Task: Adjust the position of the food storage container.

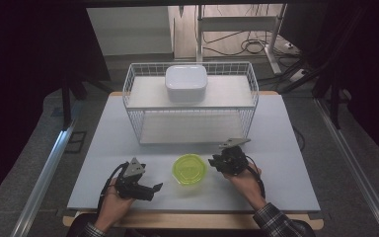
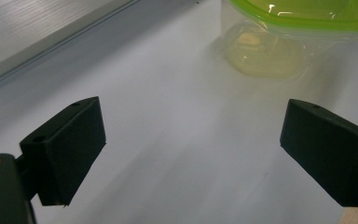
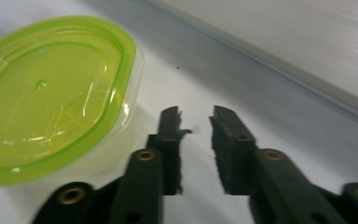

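Green-lidded clear container (image 1: 189, 169) sits on the pale worktop (image 1: 286, 148), near the front edge, roughly centred between the two hands. Lid is on; the tub under it is translucent, contents can't be made out.

Left hand-held gripper (image 1: 154, 187) is near the container's left side, not touching. In the left gripper view the jaws stand wide apart with nothing between them, container (image 2: 289, 37) ahead and off to the right.

Right hand-held gripper (image 1: 212, 161) is just beside the container's right edge. In the right gripper view the jaws are nearly together, a narrow gap left, gripping nothing; container (image 3: 51, 93) sits to their left, apart from the pads.

Behind: white wire rack (image 1: 133, 106) at the back of the worktop, white square lidded box (image 1: 186, 83) on its top shelf.
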`<move>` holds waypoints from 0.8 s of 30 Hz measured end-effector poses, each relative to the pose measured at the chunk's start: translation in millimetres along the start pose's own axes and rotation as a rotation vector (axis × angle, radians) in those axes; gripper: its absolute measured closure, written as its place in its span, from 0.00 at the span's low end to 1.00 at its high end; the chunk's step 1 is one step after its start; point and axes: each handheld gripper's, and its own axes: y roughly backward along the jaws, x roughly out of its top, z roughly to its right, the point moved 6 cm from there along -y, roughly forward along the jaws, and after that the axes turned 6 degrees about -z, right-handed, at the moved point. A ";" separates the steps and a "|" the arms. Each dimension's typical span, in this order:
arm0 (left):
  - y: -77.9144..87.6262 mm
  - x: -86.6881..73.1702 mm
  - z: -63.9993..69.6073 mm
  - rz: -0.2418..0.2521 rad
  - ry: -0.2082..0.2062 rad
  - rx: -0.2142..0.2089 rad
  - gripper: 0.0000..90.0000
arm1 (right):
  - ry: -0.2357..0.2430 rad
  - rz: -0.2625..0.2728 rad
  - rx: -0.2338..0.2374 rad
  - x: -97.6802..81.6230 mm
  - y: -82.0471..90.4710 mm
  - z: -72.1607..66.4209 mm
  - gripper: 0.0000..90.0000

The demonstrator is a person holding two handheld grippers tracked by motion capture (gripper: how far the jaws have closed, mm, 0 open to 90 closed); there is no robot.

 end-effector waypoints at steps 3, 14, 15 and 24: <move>1.5 -0.1 0.8 -0.010 -0.004 -0.004 0.07 | 0.009 0.014 -0.024 -2.7 9.6 3.4 0.64; 8.0 -2.3 2.2 0.012 -0.037 0.012 0.06 | 0.000 0.065 -0.027 -5.6 23.9 5.9 0.32; 8.7 -3.1 1.7 0.015 -0.036 0.015 0.06 | 0.003 0.066 -0.028 -6.4 24.2 5.7 0.30; 10.6 -6.4 0.9 0.023 -0.034 0.018 0.05 | 0.007 0.061 0.019 -19.3 24.7 0.6 0.15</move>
